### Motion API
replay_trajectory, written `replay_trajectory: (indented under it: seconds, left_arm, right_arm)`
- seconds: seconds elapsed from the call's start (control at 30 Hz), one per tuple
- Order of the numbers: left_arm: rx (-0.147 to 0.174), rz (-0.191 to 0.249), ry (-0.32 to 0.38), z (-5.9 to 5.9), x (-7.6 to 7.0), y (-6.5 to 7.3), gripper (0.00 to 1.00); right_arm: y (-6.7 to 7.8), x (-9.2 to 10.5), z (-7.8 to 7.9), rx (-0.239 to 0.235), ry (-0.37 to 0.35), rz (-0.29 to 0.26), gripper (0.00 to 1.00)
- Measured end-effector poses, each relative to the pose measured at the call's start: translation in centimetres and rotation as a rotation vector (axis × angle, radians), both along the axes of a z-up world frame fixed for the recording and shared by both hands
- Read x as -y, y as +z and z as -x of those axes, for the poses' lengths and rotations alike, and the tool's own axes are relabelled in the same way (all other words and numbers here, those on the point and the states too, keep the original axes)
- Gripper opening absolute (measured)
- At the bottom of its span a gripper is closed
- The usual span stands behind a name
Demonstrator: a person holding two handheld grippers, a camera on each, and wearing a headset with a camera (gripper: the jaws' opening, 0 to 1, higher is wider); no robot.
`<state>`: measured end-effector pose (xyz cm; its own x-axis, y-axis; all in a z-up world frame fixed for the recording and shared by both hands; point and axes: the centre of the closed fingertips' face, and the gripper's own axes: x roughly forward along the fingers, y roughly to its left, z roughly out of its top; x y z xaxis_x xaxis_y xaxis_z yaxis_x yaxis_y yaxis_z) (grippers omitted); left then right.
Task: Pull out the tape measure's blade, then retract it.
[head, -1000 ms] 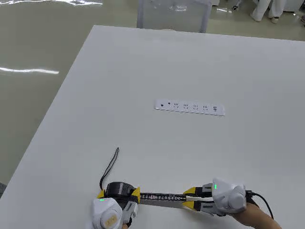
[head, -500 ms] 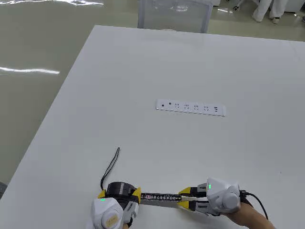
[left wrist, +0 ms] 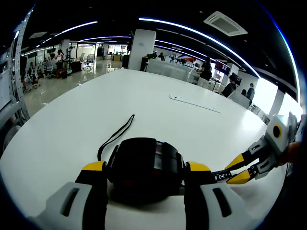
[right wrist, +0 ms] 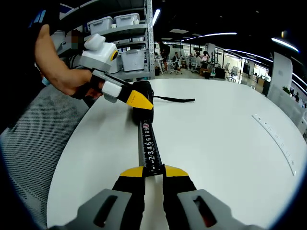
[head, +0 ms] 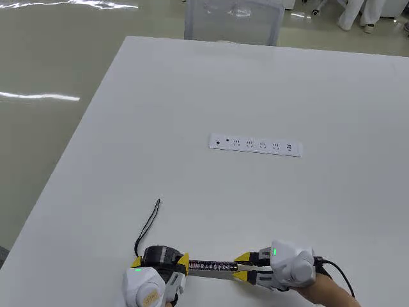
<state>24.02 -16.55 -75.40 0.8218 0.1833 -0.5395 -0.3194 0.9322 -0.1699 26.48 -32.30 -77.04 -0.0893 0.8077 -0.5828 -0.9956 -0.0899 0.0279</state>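
As the right gripper, jaws clenched on the numbered metal blade, has moved nearer the round black tape measure case grasped by the left gripper, retraction seems underway.

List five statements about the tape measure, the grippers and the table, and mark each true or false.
1. The left gripper is shut on the tape measure. True.
2. The right gripper has its jaws closed on the blade. True.
3. The blade is fully retracted. False: a stretch of it runs from the tape measure to the right gripper.
4. The power strip lies between the two grippers. False: it lies farther out on the table, beyond both.
5. The strap lies loose on the table beside the tape measure. True.
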Motion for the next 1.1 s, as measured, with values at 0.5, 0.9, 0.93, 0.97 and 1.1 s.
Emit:
replay_trajectory:
  seconds: [0.5, 0.9, 0.93, 0.97, 1.1]
  left_arm:
    - [-0.002, -0.002, -0.001, 0.0, 0.0, 0.0, 0.61]
    - [-0.005, 0.000, -0.002, 0.0, 0.0, 0.0, 0.61]
    - [-0.005, 0.001, -0.003, 0.0, 0.0, 0.0, 0.61]
    - [-0.005, 0.001, -0.003, 0.0, 0.0, 0.0, 0.61]
    - [-0.006, 0.004, -0.003, 0.0, 0.0, 0.0, 0.61]
  right_arm:
    - [-0.1, -1.3, 0.3, 0.000, 0.011, -0.007, 0.12]
    - [-0.3, -2.3, 0.6, -0.004, 0.018, -0.014, 0.12]
    - [-0.3, -2.4, 0.6, -0.005, 0.018, -0.015, 0.12]
    - [-0.3, -2.5, 0.6, -0.005, 0.019, -0.015, 0.12]
    - [-0.2, -2.9, 0.7, -0.005, 0.023, -0.017, 0.12]
